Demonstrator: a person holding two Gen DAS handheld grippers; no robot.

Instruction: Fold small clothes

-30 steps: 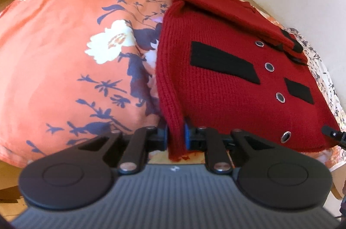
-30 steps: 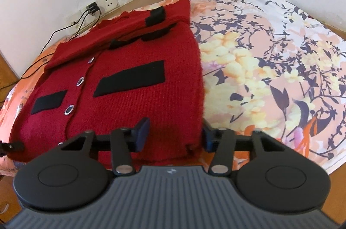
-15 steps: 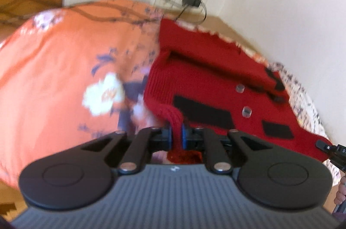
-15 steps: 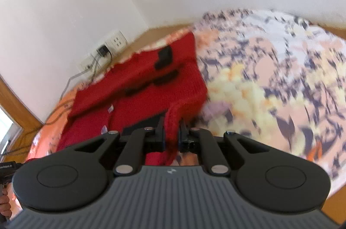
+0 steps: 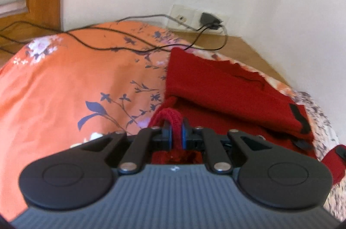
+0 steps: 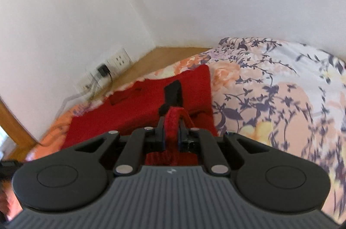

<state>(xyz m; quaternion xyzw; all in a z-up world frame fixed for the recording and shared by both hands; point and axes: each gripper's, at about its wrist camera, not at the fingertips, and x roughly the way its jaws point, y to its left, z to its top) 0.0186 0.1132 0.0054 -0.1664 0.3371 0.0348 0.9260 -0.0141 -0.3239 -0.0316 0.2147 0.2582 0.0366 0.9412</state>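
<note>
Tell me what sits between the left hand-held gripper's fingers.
A bunched fold of the red knitted cardigan, pinched in the left hand-held gripper; the left wrist view shows it.

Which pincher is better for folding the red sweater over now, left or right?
Neither alone. The left gripper and right gripper each pinch a hem corner of the red sweater, so both should probably carry it forward together.

The red cardigan's (image 5: 227, 95) front lies hidden behind both gripper bodies, edges blurred.
</note>
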